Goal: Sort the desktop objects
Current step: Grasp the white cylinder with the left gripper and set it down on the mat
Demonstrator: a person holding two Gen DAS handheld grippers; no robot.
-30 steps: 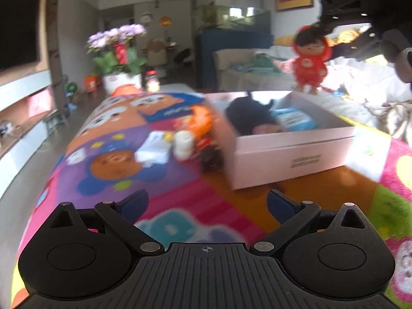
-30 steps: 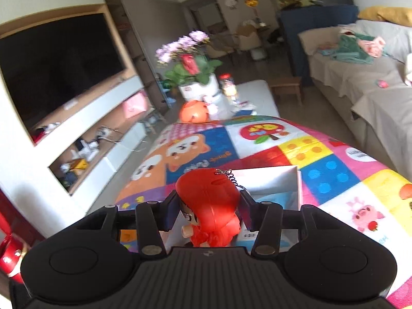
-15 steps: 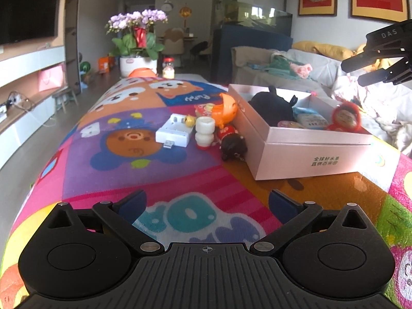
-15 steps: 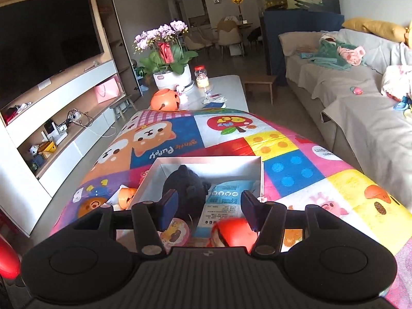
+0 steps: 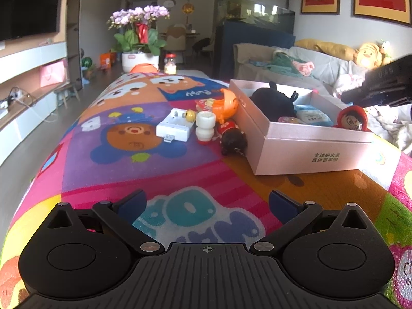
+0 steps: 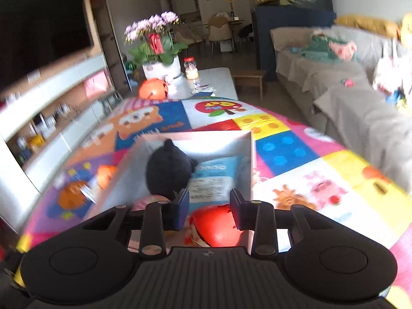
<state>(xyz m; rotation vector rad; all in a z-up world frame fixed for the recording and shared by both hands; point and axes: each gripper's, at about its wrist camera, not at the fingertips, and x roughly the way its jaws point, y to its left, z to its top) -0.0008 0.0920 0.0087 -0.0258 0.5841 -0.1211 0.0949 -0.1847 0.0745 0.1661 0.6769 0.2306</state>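
Red doll (image 5: 351,119) and black plush (image 5: 273,103) lie in box (image 5: 303,145); charger (image 5: 175,126) and spool (image 5: 205,126) remain out; left gripper (image 5: 206,202) wide, right gripper (image 6: 209,207) narrowed, empty.

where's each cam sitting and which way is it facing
Left wrist: low over the patchwork mat, facing the pink box and loose toys; its own open left gripper shows.
Right wrist: above the box, looking down into it; right gripper over the red doll.
Shared: box, doll, black plush.
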